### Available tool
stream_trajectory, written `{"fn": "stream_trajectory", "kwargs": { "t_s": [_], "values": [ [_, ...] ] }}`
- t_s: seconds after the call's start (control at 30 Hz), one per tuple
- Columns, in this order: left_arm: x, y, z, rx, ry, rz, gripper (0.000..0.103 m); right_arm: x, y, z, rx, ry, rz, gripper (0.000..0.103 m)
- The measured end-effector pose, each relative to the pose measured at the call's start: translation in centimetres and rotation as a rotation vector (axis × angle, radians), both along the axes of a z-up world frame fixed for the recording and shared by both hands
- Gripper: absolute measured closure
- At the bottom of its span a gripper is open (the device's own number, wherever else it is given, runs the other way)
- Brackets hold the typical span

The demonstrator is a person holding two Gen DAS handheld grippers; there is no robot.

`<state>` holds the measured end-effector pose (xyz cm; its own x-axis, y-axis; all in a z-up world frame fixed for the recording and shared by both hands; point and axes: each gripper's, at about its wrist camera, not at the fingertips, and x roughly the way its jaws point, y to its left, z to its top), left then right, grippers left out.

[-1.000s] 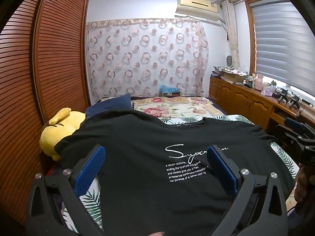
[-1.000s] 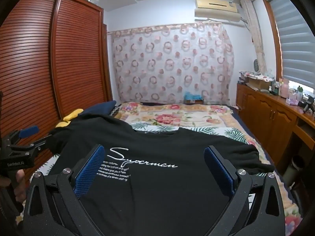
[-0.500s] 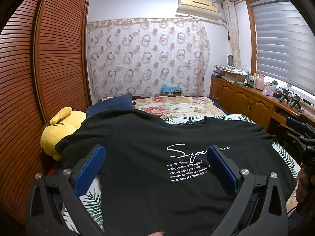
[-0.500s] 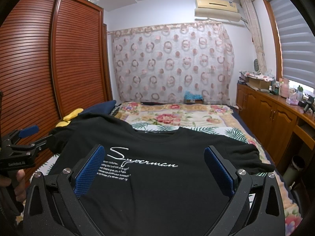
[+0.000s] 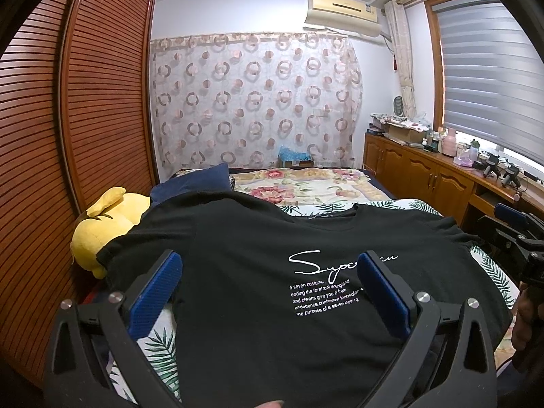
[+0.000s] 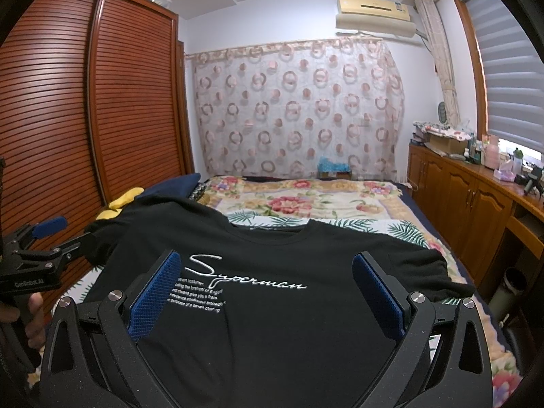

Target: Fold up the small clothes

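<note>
Lying flat and face up on the bed [image 6: 343, 200], a black shirt [image 5: 258, 272] with white "Superman" script spreads across the leaf-print sheet [image 5: 159, 346], collar toward the far end.

Left tool [image 5: 268, 289]: released, blue pads [image 5: 154, 297] spread wide, nothing between them. It hovers over the near left part of the shirt; the shirt's left side edge runs just under its left finger, and the script sits near its right finger. Contact with the cloth cannot be told.

Right tool [image 6: 268, 289]: also released, pads [image 6: 379, 295] wide apart, empty. It sits over the near middle of the shirt, the script just inside its left finger, the right sleeve [image 6: 431, 268] beyond its right finger.

Each tool shows at the edge of the other's view: the right one beside the shirt's right sleeve, the left one at the left sleeve [image 6: 102, 241], its tips close to the cloth.

Left sleeve drapes against a yellow plush toy [image 5: 105, 224] by the wardrobe [image 5: 85, 119]. A navy pillow [image 5: 193, 183] lies just behind the shirt's left shoulder. A floral quilt [image 6: 306, 200] covers the far half of the bed. Wooden cabinets [image 6: 469, 204] run along the right wall, their worktop cluttered.
</note>
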<state>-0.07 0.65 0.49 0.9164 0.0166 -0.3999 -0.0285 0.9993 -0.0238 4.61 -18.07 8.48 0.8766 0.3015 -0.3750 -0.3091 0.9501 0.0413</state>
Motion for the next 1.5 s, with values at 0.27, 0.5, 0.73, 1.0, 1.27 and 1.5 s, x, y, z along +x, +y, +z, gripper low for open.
{"fn": "stream_trajectory", "kwargs": {
  "t_s": [0.27,0.5,0.73,1.0,1.27,1.5],
  "values": [
    [0.01,0.03,0.07,0.001,0.0,0.001,0.0,0.05,-0.04,-0.01,0.0,0.002,0.001,0.0],
    [-0.11,-0.04,0.04,0.001,-0.001,0.002,0.0,-0.05,0.0,0.01,0.002,0.002,0.001,0.0],
    [-0.14,-0.06,0.03,0.003,-0.002,0.001,0.0,-0.05,-0.01,0.02,0.001,0.001,0.001,0.0],
    [-0.3,0.12,0.53,0.005,-0.008,0.0,0.0,-0.09,0.0,0.05,0.002,0.001,0.001,0.0],
    [-0.57,0.06,0.83,0.007,-0.011,-0.001,0.0,-0.08,-0.02,0.05,0.002,0.001,0.001,0.0],
    [-0.44,0.02,0.73,0.015,-0.001,-0.006,0.0,-0.13,0.78,-0.2,0.004,0.007,0.014,0.0]
  ]
}}
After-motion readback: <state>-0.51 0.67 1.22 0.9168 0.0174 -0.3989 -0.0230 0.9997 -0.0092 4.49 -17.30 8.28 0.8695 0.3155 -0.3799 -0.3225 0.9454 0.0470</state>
